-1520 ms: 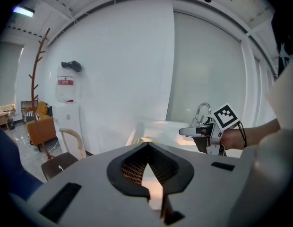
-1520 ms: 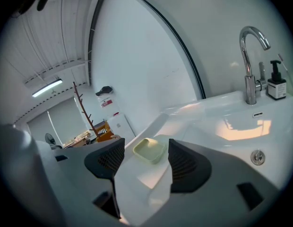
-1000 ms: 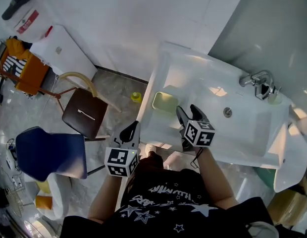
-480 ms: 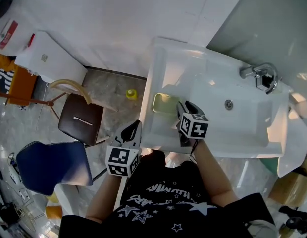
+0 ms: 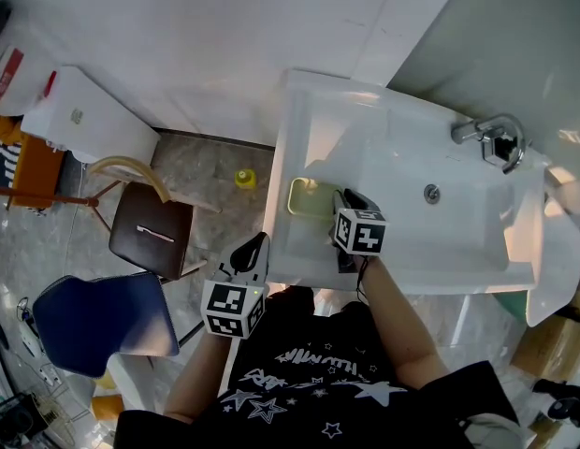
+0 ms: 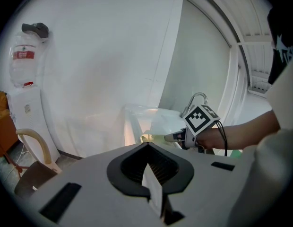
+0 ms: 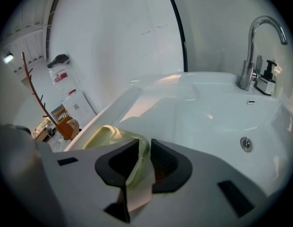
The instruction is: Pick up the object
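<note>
Off the front left corner of the white ceramic sink (image 5: 299, 110), the left gripper (image 5: 252, 246) hangs clear of the basin with its fingers together and nothing between them. It has no part in this grasp and is best left out of the way.

Close to the sink's left edge, on what looks like a flat shelf beside the bowl, lies the pale yellow-green plastic dish (image 5: 307, 197), a shallow rounded tray with a thin upright wall. The right gripper (image 7: 143, 150) reaches it from the front edge. Its fingers are closing on the dish's near wall, one inside and one outside, with the pads against the plastic on both sides.

The hold appears to be on a thin, probably flexible lip near one corner. The squeeze should therefore finish firmly before any lift. The lift should go straight up and slowly, since the far end of the dish may sag or swing. If the glaze is wet, the dish could slide rather than rise, so slip is the thing to watch.

The chrome tap (image 5: 485, 138) at the back right corner stands well apart and is no obstacle.
</note>
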`<state>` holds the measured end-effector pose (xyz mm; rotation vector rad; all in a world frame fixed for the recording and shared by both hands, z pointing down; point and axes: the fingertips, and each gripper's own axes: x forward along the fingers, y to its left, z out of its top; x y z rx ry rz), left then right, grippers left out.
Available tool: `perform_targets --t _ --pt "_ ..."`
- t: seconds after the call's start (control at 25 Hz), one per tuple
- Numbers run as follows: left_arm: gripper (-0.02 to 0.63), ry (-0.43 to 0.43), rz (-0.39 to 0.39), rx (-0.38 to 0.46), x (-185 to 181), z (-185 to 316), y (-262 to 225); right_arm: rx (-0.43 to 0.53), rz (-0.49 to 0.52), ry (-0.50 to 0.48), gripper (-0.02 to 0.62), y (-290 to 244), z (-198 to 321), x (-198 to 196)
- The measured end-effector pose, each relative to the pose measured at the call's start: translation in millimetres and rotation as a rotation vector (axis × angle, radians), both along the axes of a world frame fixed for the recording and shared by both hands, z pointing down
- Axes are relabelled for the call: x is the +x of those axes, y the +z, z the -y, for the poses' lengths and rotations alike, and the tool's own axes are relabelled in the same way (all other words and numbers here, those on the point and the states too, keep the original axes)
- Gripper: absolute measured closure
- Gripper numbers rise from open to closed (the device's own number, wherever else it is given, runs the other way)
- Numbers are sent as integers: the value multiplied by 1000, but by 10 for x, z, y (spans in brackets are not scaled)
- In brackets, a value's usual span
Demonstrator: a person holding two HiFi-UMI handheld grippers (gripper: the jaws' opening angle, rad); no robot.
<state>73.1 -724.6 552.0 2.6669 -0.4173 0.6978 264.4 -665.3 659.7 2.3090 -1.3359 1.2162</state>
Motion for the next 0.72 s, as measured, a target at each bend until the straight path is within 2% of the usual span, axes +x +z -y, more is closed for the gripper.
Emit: perform_targets --t 0.08,0.4,0.72 --pt "589 -3 1 2 4 6 -4 -22 -8 1 527 31 -13 12" --pt "589 -34 -9 31 -3 16 -114 -39 11 25 554 16 -11 61" --pt "589 -91 -16 58 -100 -233 -259 49 10 -13 557 -337 -86 77"
